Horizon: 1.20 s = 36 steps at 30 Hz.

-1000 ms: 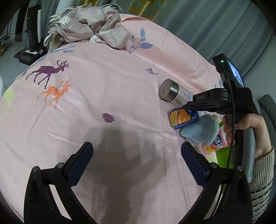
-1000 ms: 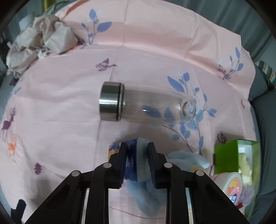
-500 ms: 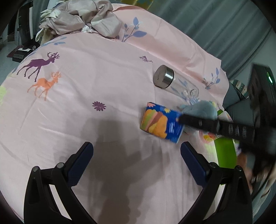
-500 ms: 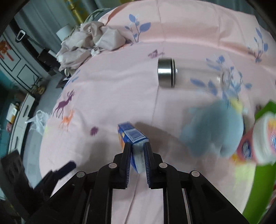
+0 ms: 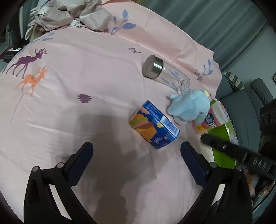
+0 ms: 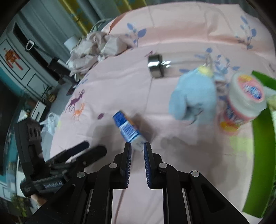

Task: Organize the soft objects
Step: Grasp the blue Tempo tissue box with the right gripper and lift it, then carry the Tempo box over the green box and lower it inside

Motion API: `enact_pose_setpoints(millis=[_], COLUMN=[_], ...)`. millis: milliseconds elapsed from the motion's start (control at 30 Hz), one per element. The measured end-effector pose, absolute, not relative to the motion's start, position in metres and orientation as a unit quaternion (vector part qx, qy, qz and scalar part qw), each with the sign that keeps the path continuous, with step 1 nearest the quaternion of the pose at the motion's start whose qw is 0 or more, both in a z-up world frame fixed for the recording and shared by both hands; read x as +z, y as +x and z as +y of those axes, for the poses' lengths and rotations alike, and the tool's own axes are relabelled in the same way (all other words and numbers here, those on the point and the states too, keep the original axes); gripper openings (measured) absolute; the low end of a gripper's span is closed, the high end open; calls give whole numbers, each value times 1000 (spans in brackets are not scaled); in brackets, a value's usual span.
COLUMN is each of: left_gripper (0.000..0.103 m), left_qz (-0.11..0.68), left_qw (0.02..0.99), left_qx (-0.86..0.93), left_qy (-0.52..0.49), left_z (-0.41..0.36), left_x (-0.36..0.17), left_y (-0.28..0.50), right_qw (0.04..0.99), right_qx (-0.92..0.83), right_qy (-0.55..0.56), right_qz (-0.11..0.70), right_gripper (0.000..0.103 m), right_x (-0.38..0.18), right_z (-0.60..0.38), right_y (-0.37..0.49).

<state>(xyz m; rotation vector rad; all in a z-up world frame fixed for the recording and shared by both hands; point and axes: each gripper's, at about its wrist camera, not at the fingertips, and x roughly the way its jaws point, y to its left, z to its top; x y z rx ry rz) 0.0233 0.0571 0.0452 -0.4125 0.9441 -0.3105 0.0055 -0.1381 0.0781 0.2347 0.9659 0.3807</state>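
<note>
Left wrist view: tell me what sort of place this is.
Most likely a bedroom at home. A pink bedsheet printed with deer and leaves covers a wide soft surface, crumpled clothes are heaped at its far edge, and grey curtains hang behind. A grey sofa stands beside it.

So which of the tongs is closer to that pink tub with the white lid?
Right. The right tongs have their tips close to the pink tub, beside the blue box. The left tongs hang open further off, on the box's other side.
</note>
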Motion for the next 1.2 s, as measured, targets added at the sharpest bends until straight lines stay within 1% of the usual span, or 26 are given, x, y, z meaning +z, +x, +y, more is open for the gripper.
enact_pose_setpoints(millis=[100, 133, 200, 233, 300, 367, 467, 500, 533, 600, 667, 700, 733, 800, 867, 1000, 1200], left_gripper=[100, 100, 99, 99, 97, 94, 91, 88, 84, 70, 63, 58, 55, 46, 44, 44, 44], left_qz=[455, 455, 452, 450, 445, 445, 450, 452, 454, 461, 469, 473, 475, 473, 470, 460, 420], left_qw=[854, 853, 851, 851, 851, 848, 840, 838, 837, 835, 831, 828, 826, 829, 833, 840, 864], left_qx=[-152, -155, -165, -169, -175, -183, -193, -195, -196, -197, -196, -196, -197, -198, -202, -219, -244], left_qy=[-202, -205, -209, -211, -216, -223, -233, -235, -235, -228, -226, -229, -230, -225, -213, -185, -131], left_z=[54, 54, 52, 52, 50, 48, 43, 40, 38, 33, 29, 27, 25, 21, 14, 2, -27], left_x=[42, 42, 43, 44, 44, 41, 36, 34, 32, 28, 23, 19, 16, 14, 16, 26, 67], left_y=[25, 24, 23, 23, 24, 25, 30, 32, 34, 37, 41, 44, 45, 47, 45, 37, 17], right_qw=[859, 857, 852, 851, 845, 838, 825, 820, 815, 808, 805, 805, 805, 802, 801, 811, 836], right_qx=[187, 192, 184, 180, 182, 186, 193, 197, 202, 211, 210, 208, 212, 228, 239, 243, 246], right_qy=[111, 108, 100, 95, 82, 65, 53, 51, 50, 47, 38, 32, 35, 55, 73, 99, 138], right_qz=[464, 467, 479, 485, 495, 508, 528, 535, 541, 547, 554, 554, 552, 549, 544, 523, 470], right_gripper=[16, 18, 29, 32, 43, 47, 47, 47, 47, 47, 46, 41, 39, 34, 32, 32, 32], right_x=[83, 83, 81, 80, 76, 71, 59, 55, 51, 45, 37, 34, 31, 30, 30, 39, 76], right_z=[-136, -134, -127, -122, -112, -98, -86, -83, -80, -77, -74, -73, -74, -80, -86, -107, -143], right_y=[16, 22, 32, 37, 46, 58, 68, 70, 72, 73, 74, 74, 74, 71, 66, 49, 18])
